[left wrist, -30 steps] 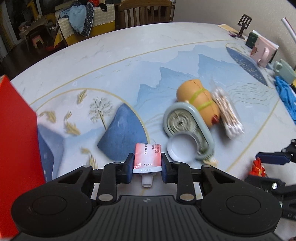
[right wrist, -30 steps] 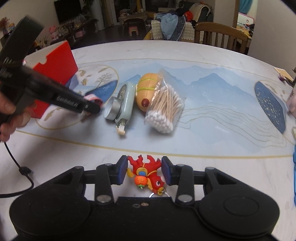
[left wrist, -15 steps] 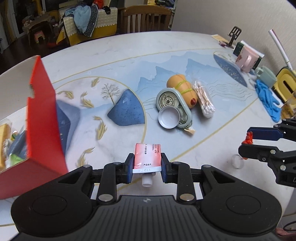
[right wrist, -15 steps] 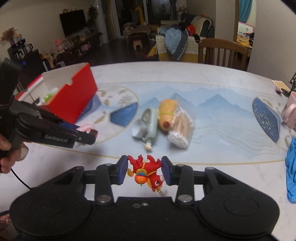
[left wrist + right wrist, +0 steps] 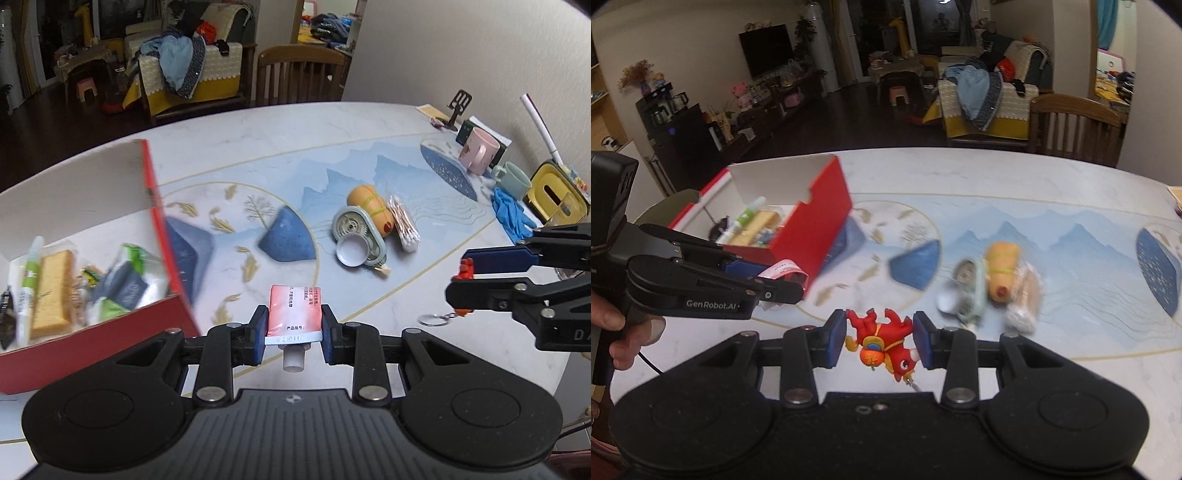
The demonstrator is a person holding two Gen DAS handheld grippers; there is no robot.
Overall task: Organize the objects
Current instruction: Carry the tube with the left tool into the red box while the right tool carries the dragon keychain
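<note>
At the far left, a red box (image 5: 159,310) was seen standing open on the table (image 5: 258,140), with a green-and-white tube, a yellow block and some wrappers lying inside (blurred, so no more could be told of them). Just right of the box, the left gripper (image 5: 294,330) was held above the table, pointing down at a slant, its blue pads clamped on a small pink tube (image 5: 294,314). The tube was squeezed flat between the two fingers, its white cap pointing back toward the camera and its crimped end sticking out forward beyond the fingertips.

Further right, in the middle of the table's blue mountain pattern, a loose group was left lying: a round white lid (image 5: 352,251), touching a pale green tape dispenser (image 5: 356,230), then an orange toy (image 5: 371,206), then a bag of cotton swabs (image 5: 402,225), all side by side.

At the right, the right gripper (image 5: 880,341) was closed on a red figurine keychain (image 5: 882,341). The figurine was pinched sideways between the pads (upside down, by the look of it), with its metal ring (image 5: 430,319) hanging free below the fingers.
</note>
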